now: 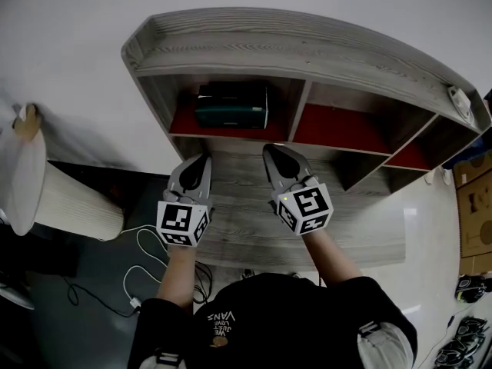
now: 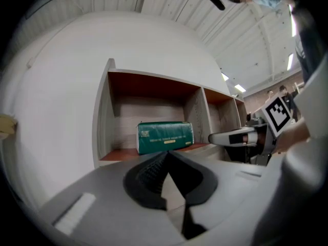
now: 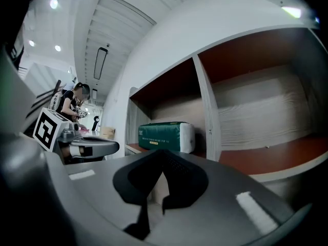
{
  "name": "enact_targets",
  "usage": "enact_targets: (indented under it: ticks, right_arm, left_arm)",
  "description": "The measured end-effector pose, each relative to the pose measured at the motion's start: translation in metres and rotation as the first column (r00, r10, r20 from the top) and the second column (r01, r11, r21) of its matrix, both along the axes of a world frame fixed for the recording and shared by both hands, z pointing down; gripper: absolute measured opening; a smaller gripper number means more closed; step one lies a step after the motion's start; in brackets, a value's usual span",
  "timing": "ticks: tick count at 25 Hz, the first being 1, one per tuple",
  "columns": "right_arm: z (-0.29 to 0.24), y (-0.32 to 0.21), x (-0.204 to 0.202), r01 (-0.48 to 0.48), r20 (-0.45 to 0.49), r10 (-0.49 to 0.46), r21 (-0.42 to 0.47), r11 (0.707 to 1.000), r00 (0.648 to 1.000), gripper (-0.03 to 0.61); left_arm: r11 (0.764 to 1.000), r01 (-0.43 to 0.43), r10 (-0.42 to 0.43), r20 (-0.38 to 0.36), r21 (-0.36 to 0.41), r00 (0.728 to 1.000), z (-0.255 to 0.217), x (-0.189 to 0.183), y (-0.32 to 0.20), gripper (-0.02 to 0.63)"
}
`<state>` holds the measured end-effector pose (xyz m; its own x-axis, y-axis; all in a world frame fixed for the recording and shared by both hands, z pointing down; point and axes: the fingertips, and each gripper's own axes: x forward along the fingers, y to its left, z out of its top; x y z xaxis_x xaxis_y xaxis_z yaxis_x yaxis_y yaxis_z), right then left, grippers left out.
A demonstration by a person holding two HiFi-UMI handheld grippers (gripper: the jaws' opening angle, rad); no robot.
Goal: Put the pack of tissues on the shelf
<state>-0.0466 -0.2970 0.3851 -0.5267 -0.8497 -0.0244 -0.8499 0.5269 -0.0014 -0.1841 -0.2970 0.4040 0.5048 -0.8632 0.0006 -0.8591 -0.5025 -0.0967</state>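
White wall backs a grey wood-grain shelf with red-floored compartments in a row. The tissues, a dark green pack, sit in the leftmost compartment, lying flat on its red floor with the long face towards the front. Nothing touches the pack, and both gripper views show it resting well inside the opening.

The left gripper and the right gripper hang side by side over the wooden ledge in front of the shelf, tips pointing at the compartments. Each one's own view shows the jaws pressed together with nothing between them, so both are clenched and empty. The left one lines up roughly with the tissues' compartment, and the right one with the divider beside it.

Judging by this, the placing is done: the pack is on the shelf and free of both tools. At most, what seems left is to draw the grippers away from the shelf.
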Motion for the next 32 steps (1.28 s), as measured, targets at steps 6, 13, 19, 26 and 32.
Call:
enact_targets:
  ticks: [6, 13, 19, 26, 32]
  right_arm:
    - [0.013, 0.02, 0.01, 0.042, 0.017, -0.042, -0.017, 0.999, 0.999, 0.005]
    - [0.03, 0.044, 0.022, 0.078, 0.023, -0.077, -0.033, 0.996, 0.997, 0.005]
    - [0.043, 0.067, 0.035, 0.102, 0.026, -0.1, -0.059, 0.993, 0.995, 0.005]
    - [0.058, 0.096, 0.048, 0.165, 0.027, -0.163, -0.079, 0.983, 0.986, 0.005]
    - [0.071, 0.118, 0.06, 0.206, 0.029, -0.204, -0.101, 0.973, 0.979, 0.004]
  left_arm:
    - [1.0, 0.026, -0.026, -0.025, -0.018, 0.999, 0.011, 0.009, 0.025, 0.052]
    - [0.999, 0.038, -0.04, -0.064, -0.032, 0.997, 0.025, 0.025, 0.057, 0.052]
    - [0.997, 0.059, -0.063, -0.074, -0.054, 0.995, 0.04, 0.036, 0.086, 0.052]
    - [0.994, 0.085, -0.09, -0.076, -0.074, 0.993, 0.053, 0.05, 0.12, 0.052]
    - [0.989, 0.122, -0.13, -0.103, -0.084, 0.986, 0.059, 0.059, 0.143, 0.052]
